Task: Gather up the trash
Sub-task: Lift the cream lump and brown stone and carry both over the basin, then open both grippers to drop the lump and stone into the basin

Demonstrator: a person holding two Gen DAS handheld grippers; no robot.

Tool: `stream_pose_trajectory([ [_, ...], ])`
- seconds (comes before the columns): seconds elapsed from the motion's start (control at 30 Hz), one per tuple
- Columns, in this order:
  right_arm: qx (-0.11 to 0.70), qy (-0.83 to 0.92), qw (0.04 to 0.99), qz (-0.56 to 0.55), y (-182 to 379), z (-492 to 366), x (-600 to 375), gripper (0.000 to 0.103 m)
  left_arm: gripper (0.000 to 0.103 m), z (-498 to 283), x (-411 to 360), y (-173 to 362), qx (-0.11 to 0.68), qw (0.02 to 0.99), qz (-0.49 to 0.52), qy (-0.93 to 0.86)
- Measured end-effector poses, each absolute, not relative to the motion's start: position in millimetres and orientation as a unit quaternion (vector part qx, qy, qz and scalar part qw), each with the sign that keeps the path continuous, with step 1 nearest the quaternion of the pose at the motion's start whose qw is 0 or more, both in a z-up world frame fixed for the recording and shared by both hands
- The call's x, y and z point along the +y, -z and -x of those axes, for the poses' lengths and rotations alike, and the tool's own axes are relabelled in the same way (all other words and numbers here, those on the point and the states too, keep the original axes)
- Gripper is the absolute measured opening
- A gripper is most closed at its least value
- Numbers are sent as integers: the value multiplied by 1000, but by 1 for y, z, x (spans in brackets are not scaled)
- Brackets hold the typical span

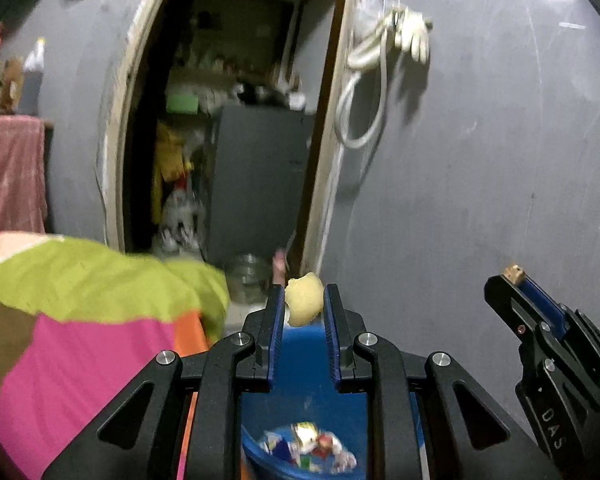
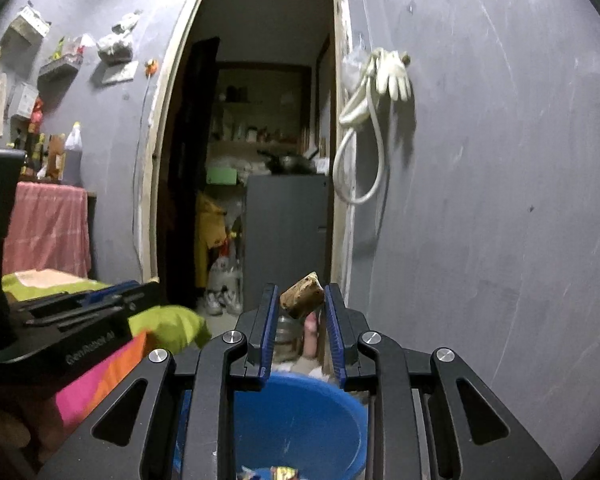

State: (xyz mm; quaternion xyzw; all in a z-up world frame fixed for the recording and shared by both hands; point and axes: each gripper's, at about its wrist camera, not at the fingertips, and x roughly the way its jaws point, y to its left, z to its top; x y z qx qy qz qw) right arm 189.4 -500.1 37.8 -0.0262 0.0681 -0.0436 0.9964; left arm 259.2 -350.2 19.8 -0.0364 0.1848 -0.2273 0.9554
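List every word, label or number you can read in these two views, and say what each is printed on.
"DAS" — on the black body of the right gripper, seen from the left wrist.
"GenRobot AI" — on the side of the left gripper, seen from the right wrist; faint, so the reading is unsure.
Wrappers in the blue bin: print too blurred to read.
Bottles and packets on the wall shelves: too small to read.

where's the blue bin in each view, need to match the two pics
Left wrist view: the blue bin sits bottom centre, seen between and below the fingers, wrappers inside.
Right wrist view: bottom centre again, rim below the fingers, wrappers only at the bottom edge.
Shared landmark: the white glove hanging right of the doorway.
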Motion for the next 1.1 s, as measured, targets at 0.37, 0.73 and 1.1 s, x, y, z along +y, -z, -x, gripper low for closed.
stream_pose_trajectory([
  [0.37, 156, 23, 987, -19, -2, -210, -514, 22, 16, -290, -362, 23, 284, 928, 44, 237],
  [0.73, 201, 0, 979, -44, 12, -222, -520, 22, 16, -303, -357, 33, 312, 920, 60, 231],
  [1.1, 194, 0, 980, -50, 6, -222, -522, 28, 29, -304, -353, 31, 315, 916, 70, 240],
])
